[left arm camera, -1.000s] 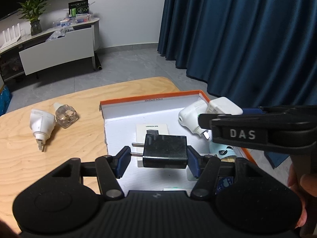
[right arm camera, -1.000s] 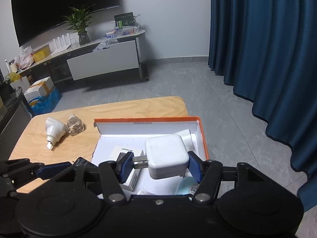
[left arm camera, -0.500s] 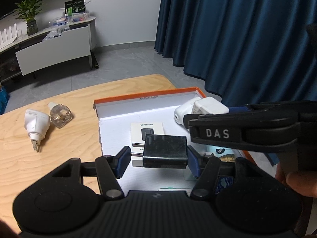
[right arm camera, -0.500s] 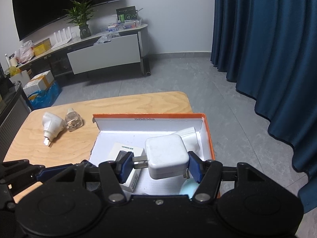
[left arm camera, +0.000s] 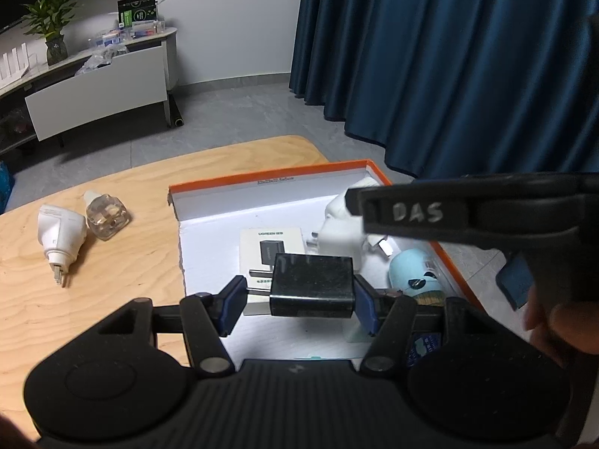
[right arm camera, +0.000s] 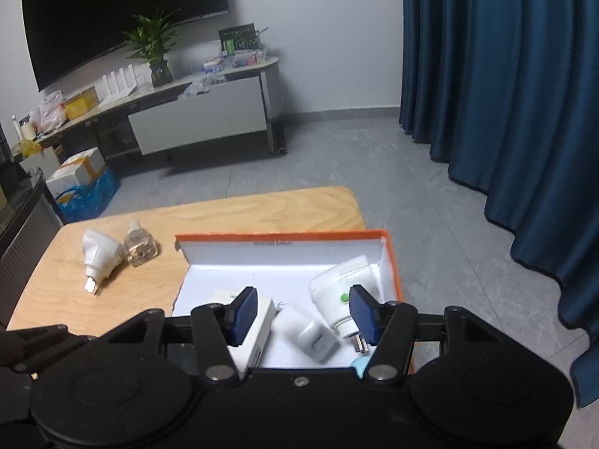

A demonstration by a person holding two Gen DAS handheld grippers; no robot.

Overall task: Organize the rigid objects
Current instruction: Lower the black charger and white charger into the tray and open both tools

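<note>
My left gripper (left arm camera: 299, 299) is shut on a black charger (left arm camera: 312, 284), holding it over the near part of the orange-rimmed white box (left arm camera: 269, 177). My right gripper (right arm camera: 303, 316) hangs over the same box with its jaws closing and nothing between them. Below it, a white cube charger (right arm camera: 312, 338) lies blurred on the box floor, beside a white plug with a green dot (right arm camera: 338, 292). In the left wrist view the cube charger (left arm camera: 338, 237) sits behind the black one, and the right tool's black body (left arm camera: 468, 213) crosses in front.
The box also holds a small white carton (left arm camera: 269, 247) and a light blue item (left arm camera: 411, 273). A white plug adapter (left arm camera: 60, 232) and a clear bottle (left arm camera: 106, 215) lie on the wooden table (left arm camera: 131, 262) at the left. Blue curtains hang at the right.
The white cube charger has left the right jaws and dropped into the box. The left gripper still holds the black charger in about the same place.
</note>
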